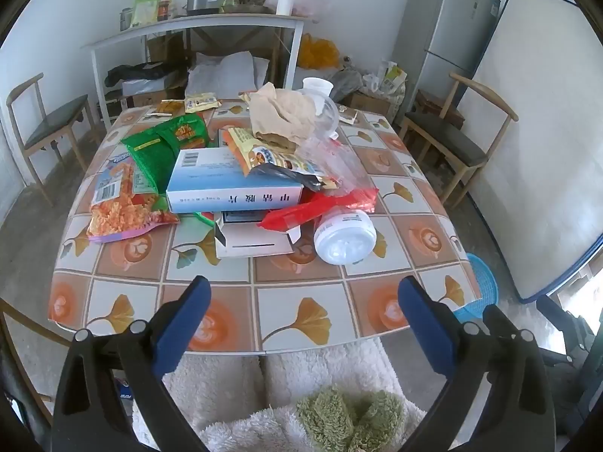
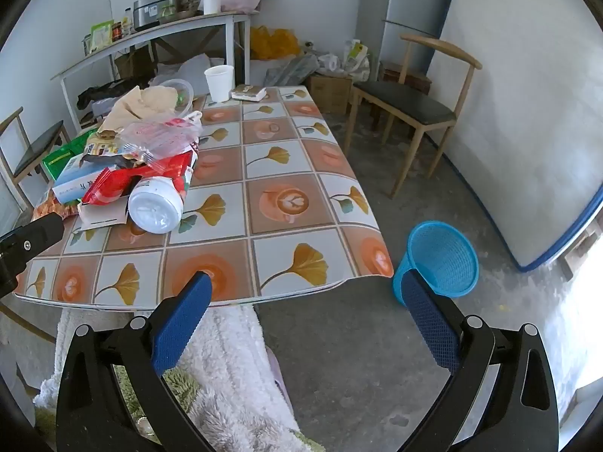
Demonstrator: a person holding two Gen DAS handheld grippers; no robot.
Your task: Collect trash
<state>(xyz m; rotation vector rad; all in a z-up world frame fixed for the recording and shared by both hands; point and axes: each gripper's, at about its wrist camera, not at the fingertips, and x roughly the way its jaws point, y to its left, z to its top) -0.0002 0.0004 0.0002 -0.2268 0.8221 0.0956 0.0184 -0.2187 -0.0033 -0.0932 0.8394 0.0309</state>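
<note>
The trash lay heaped on the left half of the table (image 2: 286, 173): a blue-and-white box (image 1: 233, 184), a red wrapper (image 1: 320, 209) and a white tub (image 1: 345, 237) on its side at the near edge, snack bags behind. The blue basket (image 2: 441, 260) stood on the floor off the table's right corner, apparently empty. Both the left gripper (image 1: 301, 324) and right gripper (image 2: 312, 320) hovered short of the pile, jaws wide apart, holding nothing. Collecting had not begun; the next move called for reaching to the tub.

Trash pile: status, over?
Left gripper and right gripper open, empty. Trash pile untouched on table. Blue basket on floor, clear path.
</note>
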